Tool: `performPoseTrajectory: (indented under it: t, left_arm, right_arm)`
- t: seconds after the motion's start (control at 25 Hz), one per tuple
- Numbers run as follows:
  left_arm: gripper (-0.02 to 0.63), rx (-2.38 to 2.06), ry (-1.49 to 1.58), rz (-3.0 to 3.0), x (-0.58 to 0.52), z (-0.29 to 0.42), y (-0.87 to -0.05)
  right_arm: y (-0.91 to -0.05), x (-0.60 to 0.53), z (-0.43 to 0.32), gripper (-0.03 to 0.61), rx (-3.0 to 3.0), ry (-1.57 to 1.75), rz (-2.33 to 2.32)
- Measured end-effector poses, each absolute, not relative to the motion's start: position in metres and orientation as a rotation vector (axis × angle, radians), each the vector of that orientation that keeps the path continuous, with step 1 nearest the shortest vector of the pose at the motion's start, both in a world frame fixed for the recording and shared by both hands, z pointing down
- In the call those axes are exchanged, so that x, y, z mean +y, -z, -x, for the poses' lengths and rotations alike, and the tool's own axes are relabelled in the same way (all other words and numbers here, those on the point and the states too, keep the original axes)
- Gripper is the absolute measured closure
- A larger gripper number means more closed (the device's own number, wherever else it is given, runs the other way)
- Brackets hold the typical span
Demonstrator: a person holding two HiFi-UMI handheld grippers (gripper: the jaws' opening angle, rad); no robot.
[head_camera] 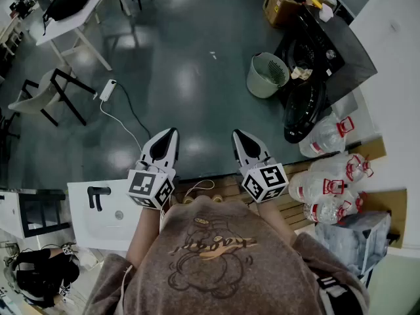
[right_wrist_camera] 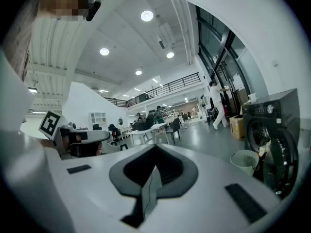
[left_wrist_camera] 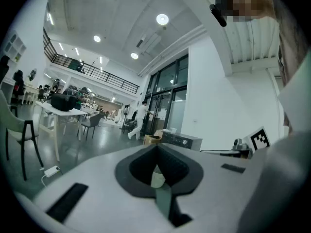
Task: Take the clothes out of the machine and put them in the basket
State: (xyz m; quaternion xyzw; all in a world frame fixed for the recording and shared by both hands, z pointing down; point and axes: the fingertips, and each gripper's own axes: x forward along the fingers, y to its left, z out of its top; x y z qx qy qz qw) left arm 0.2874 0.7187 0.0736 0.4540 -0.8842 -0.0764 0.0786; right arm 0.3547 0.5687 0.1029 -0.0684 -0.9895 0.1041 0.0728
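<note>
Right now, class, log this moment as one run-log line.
left gripper: shut, empty | right gripper: shut, empty | machine: door open | basket: beside machine | task: not yet begun

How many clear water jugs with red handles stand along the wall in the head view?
4 water jugs: one beside the washing machine, and three bunched nearer the person. They overlap, so more may be hidden.

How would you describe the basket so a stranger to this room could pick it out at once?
Find the dark washing machine by the white wall at the right, its round door hanging open. On the floor just left of it stands the basket. It is round, pale green and slotted, unlike the clear, red-handled bottles nearby.
</note>
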Motion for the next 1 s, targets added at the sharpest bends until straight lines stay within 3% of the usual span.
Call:
performPoseTrajectory:
  t: [0.6, 1.0]
  left_arm:
    - [0.607, -2.579, 0.238, -1.418, 0.754, -0.278, -0.087]
    - [0.607, -2.556, 0.262, -1.414, 0.736, -0.226, -0.099]
  right_arm:
    - [-0.121, 0.602, -0.357, 0.583, -2.938, -0.344, 0.129]
    - [-0.13, 0.592, -0.305, 0.583, -2.911, -0.345, 0.125]
